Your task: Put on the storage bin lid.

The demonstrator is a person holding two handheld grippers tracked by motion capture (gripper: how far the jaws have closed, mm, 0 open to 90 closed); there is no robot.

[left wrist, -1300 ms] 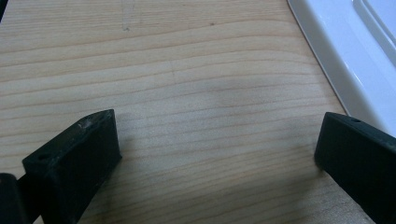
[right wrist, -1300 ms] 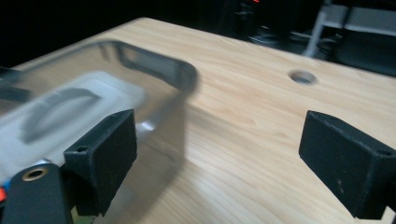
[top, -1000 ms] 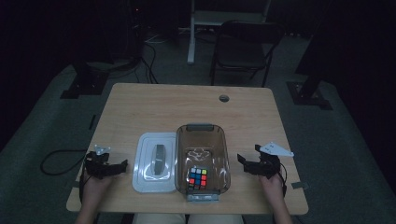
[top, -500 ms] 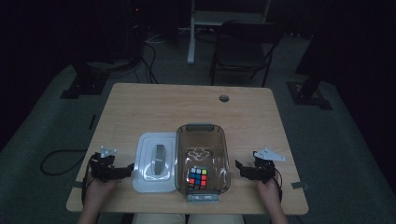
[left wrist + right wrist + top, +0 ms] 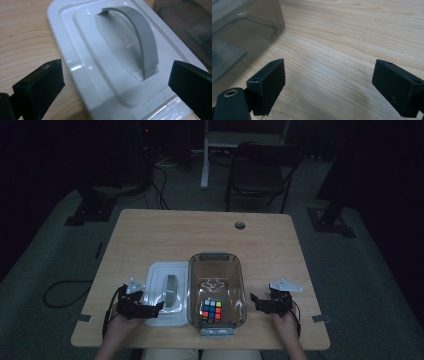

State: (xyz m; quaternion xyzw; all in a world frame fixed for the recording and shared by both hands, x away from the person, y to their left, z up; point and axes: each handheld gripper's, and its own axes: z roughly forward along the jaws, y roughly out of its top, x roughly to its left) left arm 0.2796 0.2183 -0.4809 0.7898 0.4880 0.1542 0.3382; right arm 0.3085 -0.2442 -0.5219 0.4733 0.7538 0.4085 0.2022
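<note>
So the white lid [image 5: 167, 293] is lying flat on the counter [image 5: 200, 235], handle [image 5: 140, 42] up, right beside the smoky clear box [image 5: 215, 287] on its left. The two look like they're touching or close to it. Inside the box there's a cube [image 5: 211, 311] sitting at the near end.

Left tongs [image 5: 150, 309] are at the lid's near left corner, spread wide. In the left gripper view the jaws straddle the near end of the lid with the grey handle arching between them, and nothing is pinched. Can't tell if a jaw is touching the lid rim.

Right tongs [image 5: 257, 301] are released too, jaws wide apart, low over bare wood just right of the box. In the right gripper view the box wall [image 5: 249, 37] sits off to the left of the jaws, not between them.
</note>
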